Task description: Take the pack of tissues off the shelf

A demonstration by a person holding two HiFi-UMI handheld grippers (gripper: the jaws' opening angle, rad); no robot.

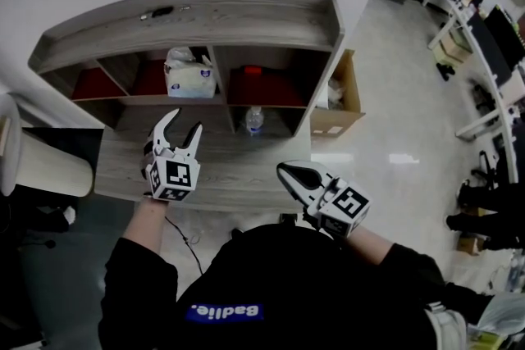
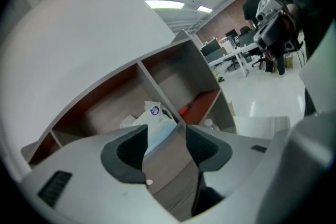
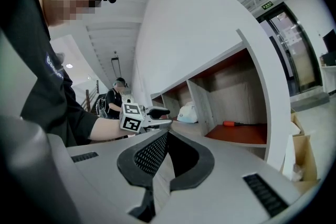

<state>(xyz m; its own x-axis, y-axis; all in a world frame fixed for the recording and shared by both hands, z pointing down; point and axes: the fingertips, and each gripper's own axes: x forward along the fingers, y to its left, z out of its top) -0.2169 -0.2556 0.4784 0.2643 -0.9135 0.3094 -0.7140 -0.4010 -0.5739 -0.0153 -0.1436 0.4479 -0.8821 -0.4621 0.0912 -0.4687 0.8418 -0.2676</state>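
Observation:
The pack of tissues [image 1: 190, 71], white and pale blue with a crumpled top, sits in the middle upper compartment of the wooden shelf [image 1: 197, 12]. My left gripper [image 1: 182, 127] hovers over the wooden ledge in front of that compartment, jaws open and empty, short of the pack. In the left gripper view the tissues [image 2: 157, 120] show through the gap of the left gripper [image 2: 165, 147]. My right gripper [image 1: 285, 169] hangs lower right by the ledge's front edge, shut with nothing in it. The right gripper view shows its jaws [image 3: 167, 134] closed, the pack [image 3: 188, 113] far off, and the left gripper [image 3: 160, 111].
A red-handled tool [image 1: 252, 70] lies in the compartment right of the tissues. A small bottle [image 1: 254, 120] stands in the cubby below. A cardboard box [image 1: 340, 94] leans against the shelf's right side. A white roll [image 1: 41, 164] lies at the left. Desks and people are far right.

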